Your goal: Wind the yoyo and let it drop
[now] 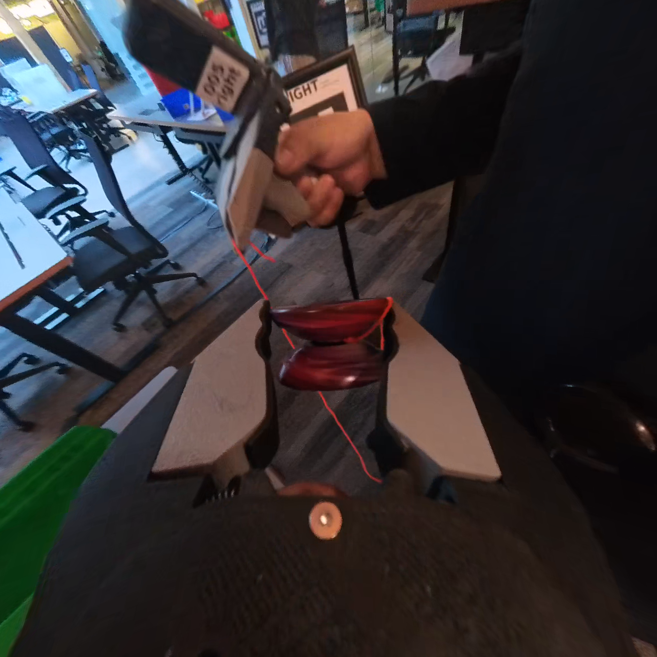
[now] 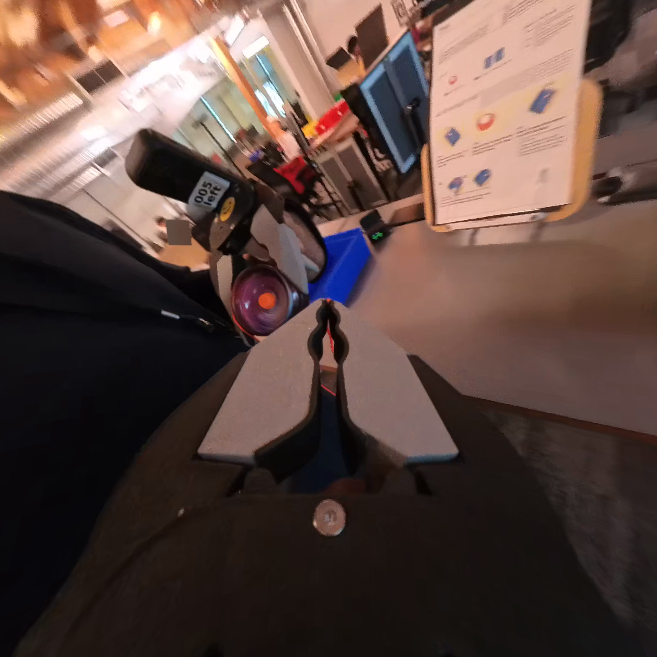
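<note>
Motion smears the far room and the standing sheet — its print is unreadable. The right gripper's fingertips sit edge-on, their grip on the red string unclear. The string's lower end disappears behind a finger's base.

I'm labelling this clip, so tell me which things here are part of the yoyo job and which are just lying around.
Part of the job:
- dark red yoyo, clamped in left gripper
- red string, pinched by right gripper

Lying around:
- blue bin
- office chairs
- instruction sheet

Dark red yoyo, bright red string, blue bin.
</note>
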Available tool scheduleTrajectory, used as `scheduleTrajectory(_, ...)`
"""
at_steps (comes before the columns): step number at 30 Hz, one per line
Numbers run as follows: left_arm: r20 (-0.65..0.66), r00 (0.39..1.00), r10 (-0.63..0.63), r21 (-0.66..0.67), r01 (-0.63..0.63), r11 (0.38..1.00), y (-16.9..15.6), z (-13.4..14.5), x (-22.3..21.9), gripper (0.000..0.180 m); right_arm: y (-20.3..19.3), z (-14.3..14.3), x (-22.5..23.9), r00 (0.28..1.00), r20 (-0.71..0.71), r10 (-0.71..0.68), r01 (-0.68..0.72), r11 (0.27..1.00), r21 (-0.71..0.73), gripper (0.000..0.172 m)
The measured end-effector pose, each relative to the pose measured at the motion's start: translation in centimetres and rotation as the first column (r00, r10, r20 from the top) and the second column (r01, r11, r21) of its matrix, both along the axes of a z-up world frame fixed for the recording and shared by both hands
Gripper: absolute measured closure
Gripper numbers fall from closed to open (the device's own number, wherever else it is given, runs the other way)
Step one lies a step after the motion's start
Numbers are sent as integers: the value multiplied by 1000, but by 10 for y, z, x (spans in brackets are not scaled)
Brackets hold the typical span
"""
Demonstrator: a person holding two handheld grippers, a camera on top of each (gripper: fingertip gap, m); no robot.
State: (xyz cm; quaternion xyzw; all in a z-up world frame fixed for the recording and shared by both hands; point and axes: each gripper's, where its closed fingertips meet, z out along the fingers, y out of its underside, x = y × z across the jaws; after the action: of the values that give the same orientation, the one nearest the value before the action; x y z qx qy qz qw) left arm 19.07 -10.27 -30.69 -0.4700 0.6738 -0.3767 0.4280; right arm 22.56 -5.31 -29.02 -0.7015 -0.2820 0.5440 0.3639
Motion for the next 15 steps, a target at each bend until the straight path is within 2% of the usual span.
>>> scheduleTrajectory(1, -12, 1000, 3, 18, -3, 1000, 0, 0, 1, 118, -3, -4, -9, 1000, -27, 8, -8, 1000, -12, 172)
scheduleTrajectory(5, -13, 1000, 9, 81, -8, 997, -3, 6, 8, 118, -12, -23, -27, 999, 22, 48, -47, 998, -36, 172)
scheduleTrajectory(10, -55, 998, 23, 160, -14, 987, -2, 5, 11, 118, -27, -15, -31, 985, -108, 135, -145, 985, -89, 172)
scheduleTrajectory(15, -77, 997, 9, 162, 4, 987, -4, -1, 13, 118, -38, -25, -38, 973, -113, 203, -216, 969, -119, 172)
